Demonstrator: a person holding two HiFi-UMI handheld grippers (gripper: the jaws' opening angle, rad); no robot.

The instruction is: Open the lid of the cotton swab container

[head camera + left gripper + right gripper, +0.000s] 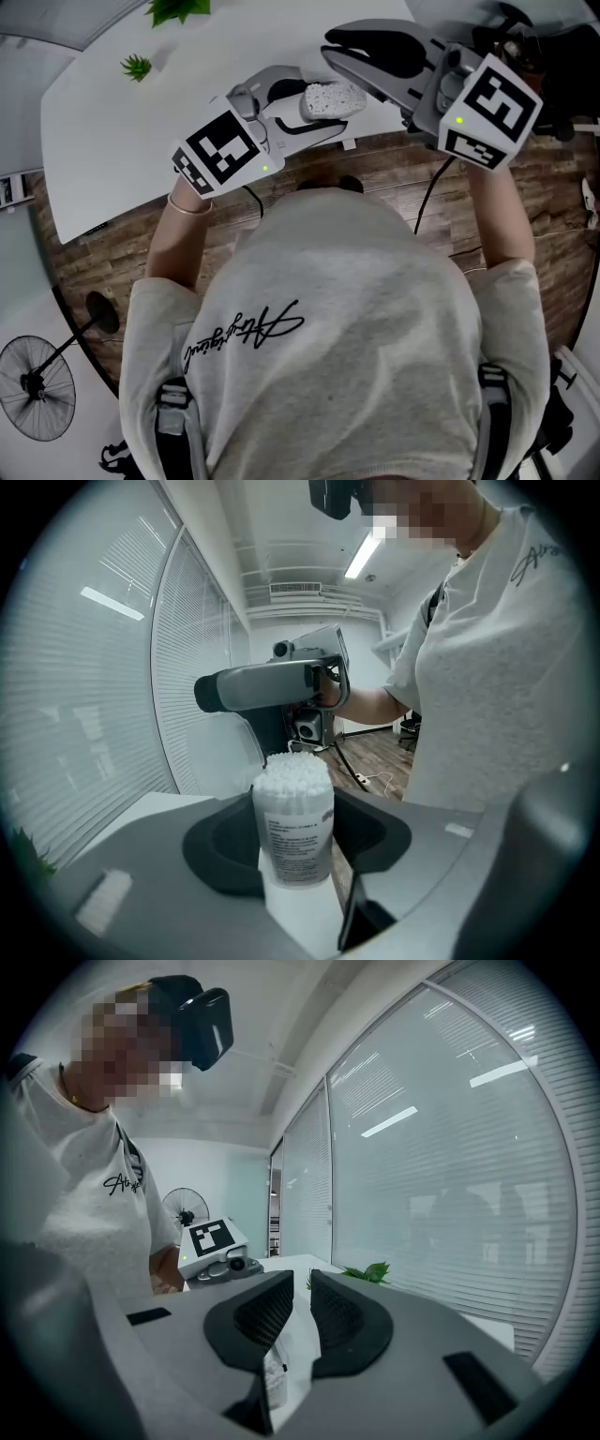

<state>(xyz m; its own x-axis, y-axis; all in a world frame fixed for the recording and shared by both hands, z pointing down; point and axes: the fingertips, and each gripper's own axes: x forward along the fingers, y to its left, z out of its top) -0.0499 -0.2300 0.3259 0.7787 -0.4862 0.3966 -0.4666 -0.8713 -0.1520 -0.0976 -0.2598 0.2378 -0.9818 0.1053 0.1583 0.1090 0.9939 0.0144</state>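
1. While the left claw [295, 841] clamped the container [294, 819] by its body, over the bench [131, 150], swabs [292, 772] showed at its top.
2. Right claw [300, 1283] was narrow, with its jaws almost together, clear of the container.
3. A pale piece [274, 1377] sat low between its jaws; I couldn't identify it.

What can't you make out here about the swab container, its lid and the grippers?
Lid: none shows on the cotton swab container in the left gripper view; its whereabouts are unseen.
Right gripper: a pale piece sits low between its near-shut jaws, cut off by the gripper's body; lid or not, unclear.
Container label, left gripper view: print too small to read.
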